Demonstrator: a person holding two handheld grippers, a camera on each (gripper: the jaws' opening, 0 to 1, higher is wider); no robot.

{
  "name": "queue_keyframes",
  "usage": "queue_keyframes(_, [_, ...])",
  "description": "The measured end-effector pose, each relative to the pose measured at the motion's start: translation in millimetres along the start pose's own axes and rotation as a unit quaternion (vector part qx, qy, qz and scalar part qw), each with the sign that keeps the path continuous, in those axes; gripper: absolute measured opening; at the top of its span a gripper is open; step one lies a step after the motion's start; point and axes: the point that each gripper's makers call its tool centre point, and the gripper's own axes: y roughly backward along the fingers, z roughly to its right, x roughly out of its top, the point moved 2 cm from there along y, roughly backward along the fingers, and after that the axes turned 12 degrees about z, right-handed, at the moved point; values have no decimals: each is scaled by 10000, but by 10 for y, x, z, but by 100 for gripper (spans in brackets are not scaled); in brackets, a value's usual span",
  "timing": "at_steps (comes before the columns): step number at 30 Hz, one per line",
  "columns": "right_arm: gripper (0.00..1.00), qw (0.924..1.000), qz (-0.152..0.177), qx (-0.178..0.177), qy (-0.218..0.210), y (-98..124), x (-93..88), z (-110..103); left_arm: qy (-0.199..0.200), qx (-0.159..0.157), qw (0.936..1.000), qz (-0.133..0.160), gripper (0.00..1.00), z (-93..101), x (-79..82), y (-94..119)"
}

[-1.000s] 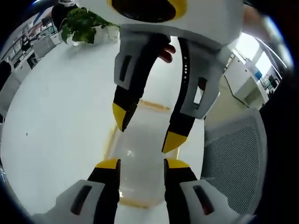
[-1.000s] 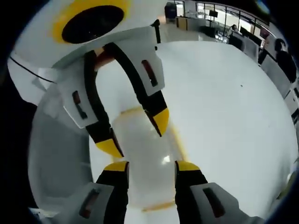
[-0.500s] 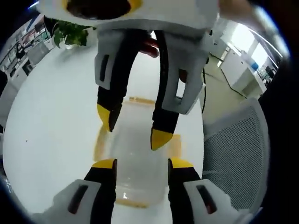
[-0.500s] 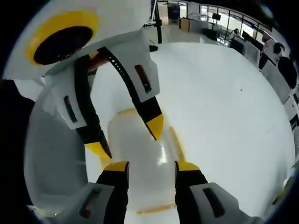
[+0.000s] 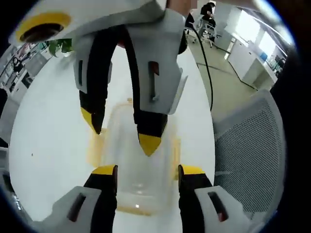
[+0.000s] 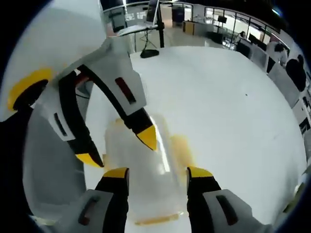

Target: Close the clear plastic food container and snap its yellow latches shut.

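The clear box (image 5: 138, 165) sits on the white table (image 5: 48, 126), between the two grippers. The left gripper (image 5: 147, 171) is open wide over it, and so is the right gripper (image 6: 158, 172). The yellow latches (image 5: 94, 145) look blurry, so I can't tell if they are snapped. A push off to one side could slide the light box away. On the right stands a mesh chair (image 5: 243, 160), with office desks behind.
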Motion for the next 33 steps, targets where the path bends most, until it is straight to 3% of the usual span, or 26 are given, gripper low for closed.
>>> queue_keyframes(3, [53,9999,-121,39,61,-47,-61,7,34,21,10000,18,50,1,2,-1])
queue_keyframes(4, [53,9998,-30,32,-171,-67,-37,9,47,33,10000,28,50,-1,2,-2])
queue_keyframes(8, [53,9997,-11,92,-223,-74,-23,18,78,58,9999,46,50,-4,4,-5])
queue_keyframes(21, [53,9978,-350,559,-71,-23,-52,40,87,88,9999,29,51,2,7,-10])
queue_keyframes(24, [52,9968,-410,687,-91,-18,-55,72,-258,65,9996,-92,52,24,-15,-14])
queue_keyframes(33, [52,9945,-417,938,-191,-37,-2,69,-375,129,9990,-201,56,67,-24,-38])
